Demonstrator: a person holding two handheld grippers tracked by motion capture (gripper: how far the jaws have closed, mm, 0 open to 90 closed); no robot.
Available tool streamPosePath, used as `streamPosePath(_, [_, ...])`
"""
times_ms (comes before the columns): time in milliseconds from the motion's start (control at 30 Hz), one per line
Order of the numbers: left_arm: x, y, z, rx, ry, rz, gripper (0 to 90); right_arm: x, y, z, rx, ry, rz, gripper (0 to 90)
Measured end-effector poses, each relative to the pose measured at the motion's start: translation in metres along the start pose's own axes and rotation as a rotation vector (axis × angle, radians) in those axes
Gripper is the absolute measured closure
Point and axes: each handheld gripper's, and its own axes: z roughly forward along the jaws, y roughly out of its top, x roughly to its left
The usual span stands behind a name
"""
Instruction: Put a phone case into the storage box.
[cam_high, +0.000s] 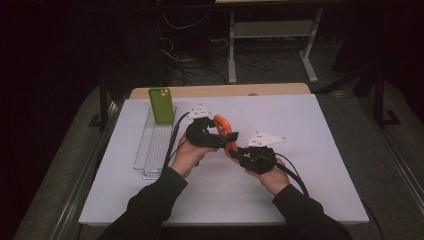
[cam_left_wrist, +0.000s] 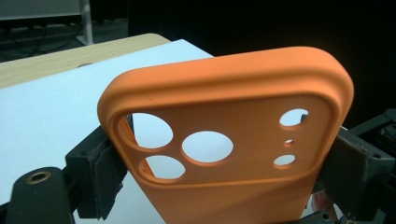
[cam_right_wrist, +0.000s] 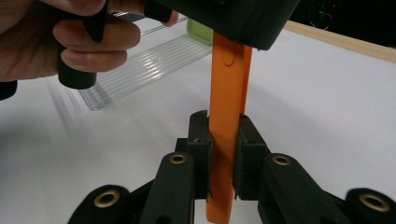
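We find the orange phone case (cam_high: 226, 136) held above the middle of the table (cam_high: 320, 165), between the left gripper (cam_high: 212, 134) and the right gripper (cam_high: 239, 156); open white surface lies on every side of it, widest to the right and toward the near edge; the clear plastic tray (cam_high: 152, 150) sits just left of the left hand, with a green phone (cam_high: 161, 105) standing upright at its far end.

In the left gripper view the case (cam_left_wrist: 233, 140) stands between the jaws, its camera cut-outs toward us and one short end uppermost; the jaws flank its two long edges, and we cannot tell whether the pads press on them. In the right gripper view the case (cam_right_wrist: 226, 121) appears edge-on, its long axis running up the frame; the right jaws are clamped on its two faces near the lower end, pads pressing from either side.

The table is covered in plain white, with a wooden strip (cam_high: 220, 91) along the far edge; beyond it the room is dark, with cables and a white stand (cam_high: 272, 30) on the floor.
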Motion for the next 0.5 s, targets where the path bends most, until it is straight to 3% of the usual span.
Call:
streamPosePath(133, [-0.0007, 0.0004, -0.0004, 0.007, 0.011, 0.008, 12.7, 0.0000, 0.0000, 0.0004, 0.000, 0.002, 0.002, 76.1])
streamPosePath(233, [-0.0013, -0.0011, 0.0002, 0.022, 0.011, -0.011, 13.0, -0.0011, 0.0012, -0.0006, -0.012, 0.002, 0.000, 72.9])
streamPosePath(333, [-0.0010, -0.0003, 0.0008, 0.013, 0.003, -0.011, 13.4, -0.0035, 0.0011, -0.0012, -0.004, 0.000, 0.008, 59.2])
streamPosePath(500, [0.0024, 0.0014, -0.0006, 0.020, 0.022, -0.006, 13.5, -0.0057, -0.0011, -0.0054, 0.037, 0.010, 0.013, 37.3])
